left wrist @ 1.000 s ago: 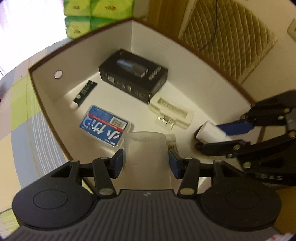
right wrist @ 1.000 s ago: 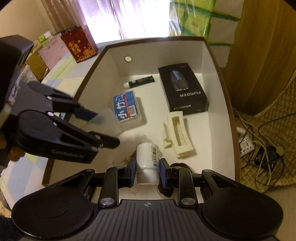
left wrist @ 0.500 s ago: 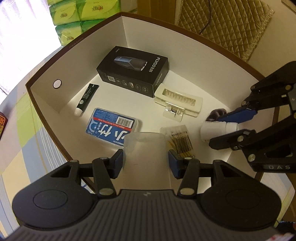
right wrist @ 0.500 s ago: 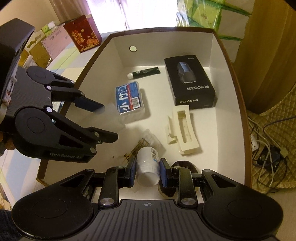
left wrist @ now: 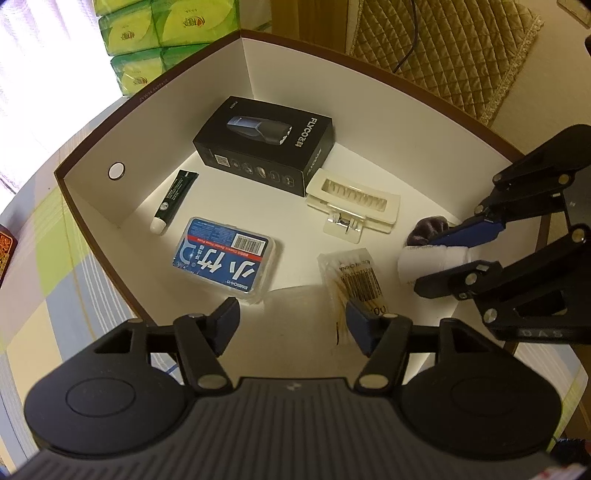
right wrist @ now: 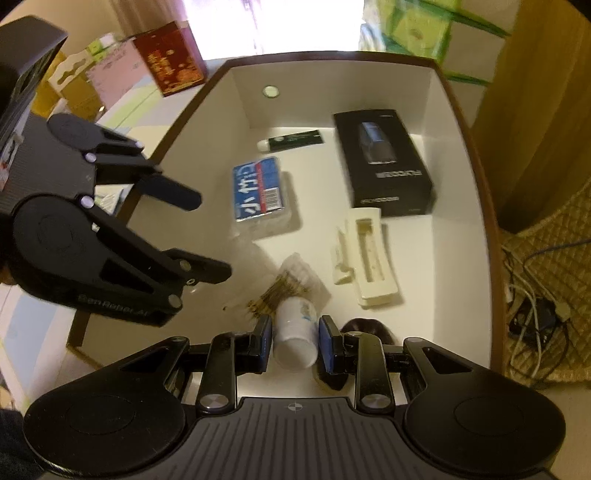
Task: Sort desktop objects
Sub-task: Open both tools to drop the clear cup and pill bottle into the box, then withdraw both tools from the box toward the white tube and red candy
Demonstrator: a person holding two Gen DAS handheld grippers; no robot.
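A brown-rimmed white box (left wrist: pixel 258 92) holds a black product box (left wrist: pixel 264 142), a dark tube (left wrist: pixel 171 201), a blue floss case (left wrist: pixel 225 256), a cream hair clip (left wrist: pixel 354 203), a cotton-swab packet (left wrist: pixel 354 277) and a dark scrunchie (left wrist: pixel 428 230). My left gripper (left wrist: pixel 293 323) is open and empty above the box's near side. My right gripper (right wrist: pixel 293 341) is shut on a white bottle (right wrist: pixel 295 332) over the box, next to the scrunchie (right wrist: pixel 364 326). A blurred clear cup (right wrist: pixel 251 254) lies by the swabs (right wrist: pixel 284 286).
Green tissue packs (left wrist: pixel 166 33) stand behind the box. A red gift box (right wrist: pixel 170 59) and pink packages (right wrist: pixel 110 77) sit on the checked tablecloth (left wrist: pixel 44 277) to the left. Cables and a power strip (right wrist: pixel 535 306) lie on the floor to the right.
My left gripper has opened and let go of the clear cup, which no longer sits between its fingers. My right gripper still holds the white bottle and both have risen slightly.
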